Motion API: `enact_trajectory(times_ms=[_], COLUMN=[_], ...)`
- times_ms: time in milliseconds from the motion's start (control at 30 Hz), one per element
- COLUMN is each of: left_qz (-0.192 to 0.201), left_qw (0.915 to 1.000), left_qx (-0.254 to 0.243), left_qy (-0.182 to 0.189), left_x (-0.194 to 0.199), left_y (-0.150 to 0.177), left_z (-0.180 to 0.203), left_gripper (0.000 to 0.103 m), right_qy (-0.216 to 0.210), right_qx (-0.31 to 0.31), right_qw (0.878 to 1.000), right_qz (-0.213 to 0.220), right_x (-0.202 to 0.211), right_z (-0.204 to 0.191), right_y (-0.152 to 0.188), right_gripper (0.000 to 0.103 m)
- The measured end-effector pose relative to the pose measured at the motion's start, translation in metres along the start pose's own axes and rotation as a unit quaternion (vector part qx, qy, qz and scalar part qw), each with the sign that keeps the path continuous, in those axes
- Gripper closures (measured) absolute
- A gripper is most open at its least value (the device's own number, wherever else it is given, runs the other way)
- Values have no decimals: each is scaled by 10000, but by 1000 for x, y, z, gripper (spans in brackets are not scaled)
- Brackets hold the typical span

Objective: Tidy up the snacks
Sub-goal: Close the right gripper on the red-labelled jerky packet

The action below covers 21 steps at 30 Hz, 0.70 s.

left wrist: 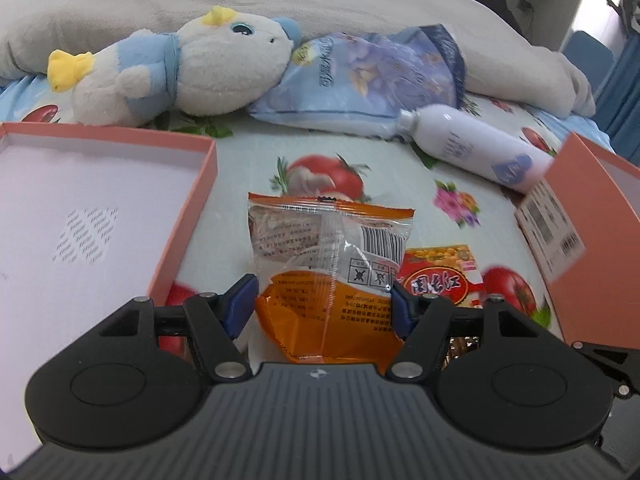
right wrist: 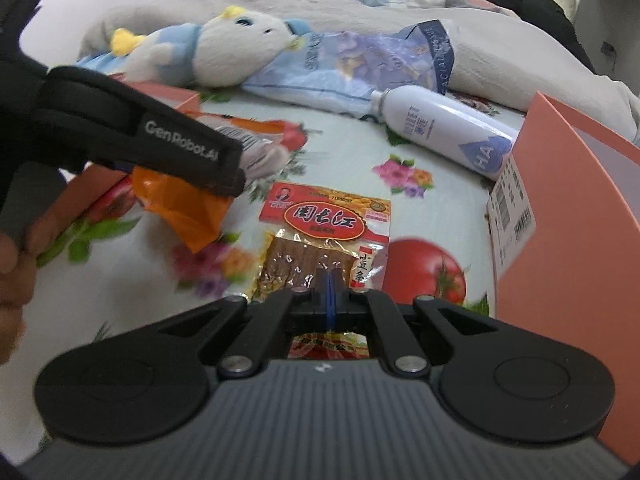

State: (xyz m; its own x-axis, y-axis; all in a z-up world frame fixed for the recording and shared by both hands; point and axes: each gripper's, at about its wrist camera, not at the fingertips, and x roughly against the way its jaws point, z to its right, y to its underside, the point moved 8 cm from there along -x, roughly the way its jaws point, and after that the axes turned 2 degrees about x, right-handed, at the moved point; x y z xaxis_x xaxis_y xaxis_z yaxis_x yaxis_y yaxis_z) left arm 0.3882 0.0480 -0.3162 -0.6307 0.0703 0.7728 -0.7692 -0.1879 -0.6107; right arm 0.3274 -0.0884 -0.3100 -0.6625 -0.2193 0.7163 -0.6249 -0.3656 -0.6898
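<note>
The left gripper (left wrist: 324, 300) clamps the crinkly orange-and-clear plastic snack packet (left wrist: 328, 264) beside the shallow pink cardboard tray (left wrist: 188, 216), while the right gripper (right wrist: 330, 286), jaws together, pinches the near end of the red dried-tofu packet (right wrist: 320, 236), lengthwise ahead

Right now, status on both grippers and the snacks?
Left gripper gripping orange snack packet. Right gripper shut on red snack packet. Pink box open, path clear.
</note>
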Motion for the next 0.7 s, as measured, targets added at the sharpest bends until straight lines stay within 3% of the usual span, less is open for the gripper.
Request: enact_trajectory(times_ms=[267, 433, 467, 500, 567, 700], left_qz=[-39, -18, 13, 44, 88, 129], left_qw=[9999, 9997, 9995, 9994, 9990, 9976], left_qx=[57, 246, 297, 332, 420, 633], left_qy=[109, 78, 110, 121, 139, 244], left_x=[42, 55, 57, 58, 61, 62], left_y=[47, 65, 67, 67, 67, 66], left_z=[0, -8, -10, -12, -16, -22], left_gripper=[32, 32, 32, 31, 31, 31], right_qy=[137, 119, 169, 208, 147, -88], right_qx=[586, 91, 60, -1, -133, -253], right_qw=[9980, 9996, 9996, 9996, 9997, 9990], right_qz=[-170, -223, -205, -190, -134, -360], right_x=[31, 35, 35, 36, 36, 25], right_z=[-15, -5, -4, -2, 1, -5], right_y=[26, 24, 24, 23, 24, 26], right_gripper=[99, 95, 83, 54, 11, 12])
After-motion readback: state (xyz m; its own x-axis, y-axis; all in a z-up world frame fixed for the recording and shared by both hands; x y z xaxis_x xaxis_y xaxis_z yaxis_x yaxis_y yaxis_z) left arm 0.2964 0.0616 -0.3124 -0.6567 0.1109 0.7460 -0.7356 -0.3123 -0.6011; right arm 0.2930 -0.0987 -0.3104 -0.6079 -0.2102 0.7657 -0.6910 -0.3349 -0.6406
